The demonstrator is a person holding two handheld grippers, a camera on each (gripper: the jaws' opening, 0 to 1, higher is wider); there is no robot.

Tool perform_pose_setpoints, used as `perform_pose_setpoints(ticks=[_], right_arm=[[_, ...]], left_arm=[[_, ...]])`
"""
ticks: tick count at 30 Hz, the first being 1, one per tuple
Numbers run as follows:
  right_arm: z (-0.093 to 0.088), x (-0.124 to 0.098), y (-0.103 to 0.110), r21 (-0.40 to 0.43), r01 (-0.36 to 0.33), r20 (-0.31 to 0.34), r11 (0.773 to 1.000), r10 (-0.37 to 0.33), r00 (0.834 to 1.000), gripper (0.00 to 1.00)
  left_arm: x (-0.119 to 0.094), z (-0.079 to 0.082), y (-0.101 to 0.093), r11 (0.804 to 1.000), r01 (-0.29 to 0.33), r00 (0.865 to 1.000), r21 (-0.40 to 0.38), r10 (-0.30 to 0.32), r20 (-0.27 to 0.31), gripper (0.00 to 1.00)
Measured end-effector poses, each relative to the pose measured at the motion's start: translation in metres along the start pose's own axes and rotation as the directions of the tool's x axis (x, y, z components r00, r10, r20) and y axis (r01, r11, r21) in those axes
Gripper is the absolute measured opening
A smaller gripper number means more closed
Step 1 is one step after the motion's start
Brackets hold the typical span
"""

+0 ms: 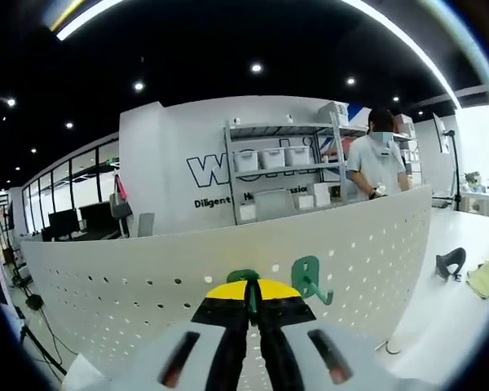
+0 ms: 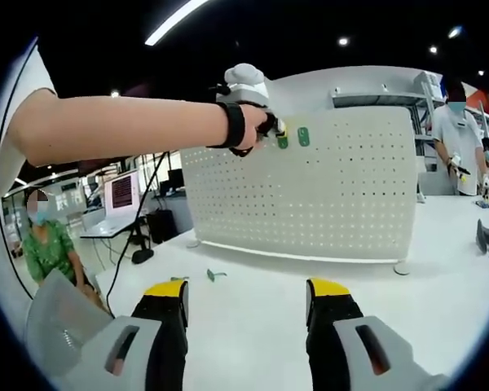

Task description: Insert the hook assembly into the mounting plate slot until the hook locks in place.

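In the left gripper view, the left hand-held gripper [image 1: 253,303] is closed on a green hook [image 1: 244,278], pressed against the top edge of the white pegboard [image 1: 147,269]. A second green hook [image 1: 309,279] hangs on the pegboard just beside it.

In the right gripper view, the right hand-held gripper [image 2: 246,300] hovers wide open and empty (low over the table [image 2: 253,285]), well in front of the pegboard. A small green piece [image 2: 215,275] lies on the table before the pegboard.

Shelf [image 1: 281,167] with bins, monitor [image 2: 122,192], white table [image 2: 261,301].
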State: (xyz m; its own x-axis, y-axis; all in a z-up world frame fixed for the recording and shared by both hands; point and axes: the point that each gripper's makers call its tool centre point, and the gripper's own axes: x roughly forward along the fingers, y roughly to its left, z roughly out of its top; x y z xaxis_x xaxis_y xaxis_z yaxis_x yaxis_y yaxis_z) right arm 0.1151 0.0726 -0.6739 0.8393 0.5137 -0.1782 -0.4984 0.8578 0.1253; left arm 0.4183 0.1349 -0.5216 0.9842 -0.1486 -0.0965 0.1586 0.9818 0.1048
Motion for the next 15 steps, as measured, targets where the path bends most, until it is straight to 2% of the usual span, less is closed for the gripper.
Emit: perform_pose_setpoints(ticks=[7,9,15], right_arm=[[0.001,0.0016,0.0021,-0.009,-0.006,-0.002,1.0,0.006,1.0,0.59],[0.0008,0.0018,0.0029,-0.014,-0.008,-0.004,1.0,0.008,1.0,0.59],[0.0034,0.0016,0.0015,-0.02,-0.006,0.002,1.0,0.006,1.0,0.59]], left_arm=[[-0.0005,-0.0015,-0.0066,0.997,0.069,0.998,-0.032,-0.069,0.006,0.15],[-0.0015,-0.0016,-0.0062,0.998,0.07,0.998,-0.007,-0.07,0.004,0.14],[-0.0081,-0.0051,-0.0058,0.996,0.091,0.996,-0.015,-0.091,0.0,0.16]])
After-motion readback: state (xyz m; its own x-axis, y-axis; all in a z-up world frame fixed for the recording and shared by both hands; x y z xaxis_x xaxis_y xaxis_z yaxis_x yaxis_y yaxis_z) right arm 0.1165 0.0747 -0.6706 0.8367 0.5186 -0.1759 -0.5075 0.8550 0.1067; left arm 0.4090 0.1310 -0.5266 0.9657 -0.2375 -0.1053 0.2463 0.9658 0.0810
